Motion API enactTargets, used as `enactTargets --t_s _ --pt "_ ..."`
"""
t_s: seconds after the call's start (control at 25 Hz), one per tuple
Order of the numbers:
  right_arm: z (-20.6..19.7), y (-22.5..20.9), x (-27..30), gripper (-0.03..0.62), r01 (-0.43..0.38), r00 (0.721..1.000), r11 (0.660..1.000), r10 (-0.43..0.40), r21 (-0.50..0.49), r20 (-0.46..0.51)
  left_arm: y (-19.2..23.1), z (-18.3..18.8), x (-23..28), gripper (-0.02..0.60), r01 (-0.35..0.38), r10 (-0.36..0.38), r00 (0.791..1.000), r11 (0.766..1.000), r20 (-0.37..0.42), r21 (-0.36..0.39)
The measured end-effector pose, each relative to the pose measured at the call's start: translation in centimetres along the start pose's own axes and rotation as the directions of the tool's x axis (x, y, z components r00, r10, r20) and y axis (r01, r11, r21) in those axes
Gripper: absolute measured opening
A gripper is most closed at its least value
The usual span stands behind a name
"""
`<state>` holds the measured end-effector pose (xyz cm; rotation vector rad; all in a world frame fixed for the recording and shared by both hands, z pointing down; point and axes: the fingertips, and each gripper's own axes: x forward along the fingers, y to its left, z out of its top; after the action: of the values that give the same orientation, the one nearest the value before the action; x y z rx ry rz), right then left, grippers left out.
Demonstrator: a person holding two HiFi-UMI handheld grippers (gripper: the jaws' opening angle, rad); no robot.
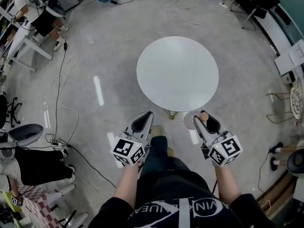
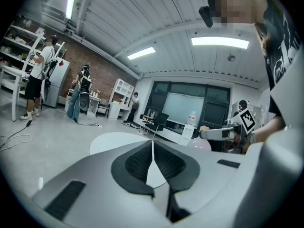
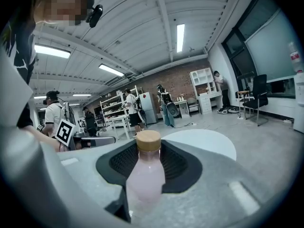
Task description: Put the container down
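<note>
A pale pink bottle (image 3: 145,179) with a tan cap stands upright between the dark pads of my right gripper (image 3: 148,161), which is shut on its body. In the head view this gripper (image 1: 202,119) hangs just short of the near edge of a round white table (image 1: 177,72), with the bottle (image 1: 191,122) at its tip. My left gripper (image 1: 146,116) is level with it on the left. Its jaws (image 2: 152,148) are shut with nothing between them. The table top (image 3: 204,141) lies ahead of both grippers and is bare.
Cables (image 1: 59,94) trail over the grey floor left of the table and behind it. Desks and seated people (image 1: 28,13) fill the far left. A wire chair (image 1: 285,103) and shelves stand at the right. Several people stand near shelving (image 3: 128,110) in the background.
</note>
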<state>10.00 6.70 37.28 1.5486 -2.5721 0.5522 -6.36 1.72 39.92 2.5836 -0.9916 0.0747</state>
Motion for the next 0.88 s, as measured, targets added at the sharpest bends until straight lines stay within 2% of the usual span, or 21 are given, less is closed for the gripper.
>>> enactTargets --t_s 0.16,0.4,0.88 --pt "1.4 -1.1 1.4 0.143 -0.011 1.000 1.000 0.011 0.000 0.010 0.8 1.3 2.7 0.015 0.019 -0.019 1.000 1.000 0.006 -0.007" --pt "1.9 -1.9 5.2 0.143 -0.011 1.000 1.000 0.011 0.008 0.002 3.1 1.4 4.9 0.015 0.045 -0.046 0.999 0.999 -0.028 -0.014" --pt "2.4 -6.4 10.6 0.143 0.035 0.999 0.998 -0.033 0.050 -0.030 7.1 1.9 10.3 0.015 0.085 -0.087 0.994 0.996 -0.072 -0.039"
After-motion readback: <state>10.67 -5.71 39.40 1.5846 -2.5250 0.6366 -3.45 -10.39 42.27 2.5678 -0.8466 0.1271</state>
